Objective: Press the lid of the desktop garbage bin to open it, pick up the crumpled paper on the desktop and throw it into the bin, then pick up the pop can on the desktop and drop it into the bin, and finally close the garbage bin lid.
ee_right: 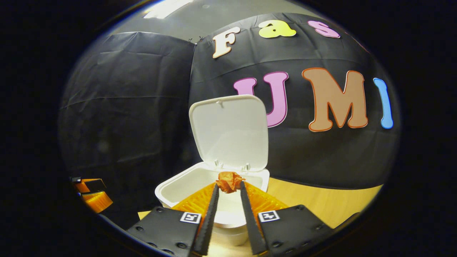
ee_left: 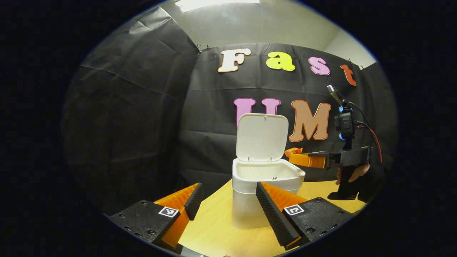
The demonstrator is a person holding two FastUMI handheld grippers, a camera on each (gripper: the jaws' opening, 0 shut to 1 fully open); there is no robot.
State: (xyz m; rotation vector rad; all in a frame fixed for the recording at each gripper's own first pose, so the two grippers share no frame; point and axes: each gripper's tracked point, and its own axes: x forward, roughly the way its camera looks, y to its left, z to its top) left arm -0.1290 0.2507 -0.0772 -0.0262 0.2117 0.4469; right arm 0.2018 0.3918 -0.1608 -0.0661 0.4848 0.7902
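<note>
Right gripper view: the right gripper (ee_right: pixel 228 188) has its two fingers clamped on the crumpled paper (ee_right: pixel 229 181), an orange wad pinched at the fingertips. The paper hangs over the open mouth of the garbage bin (ee_right: pixel 178 189), a white desktop bin whose lid (ee_right: pixel 230 132) stands raised upright on its rear hinges. The bin rests on the wooden desktop (ee_right: pixel 321 200). At the far left edge of this view, part of the left gripper (ee_right: pixel 91 194) shows. Left gripper view: the left gripper (ee_left: pixel 228 194) has its fingers spread wide apart and holds nothing; the bin (ee_left: pixel 266 185) stands just ahead between them, with its lid (ee_left: pixel 262 137) up. To the right of the bin and above its rim, the right gripper (ee_left: pixel 307 159) reaches toward the opening, the paper (ee_left: pixel 293 151) at its tip, with a hand (ee_left: pixel 358 173) on its handle. The pop can cannot be made out.
</note>
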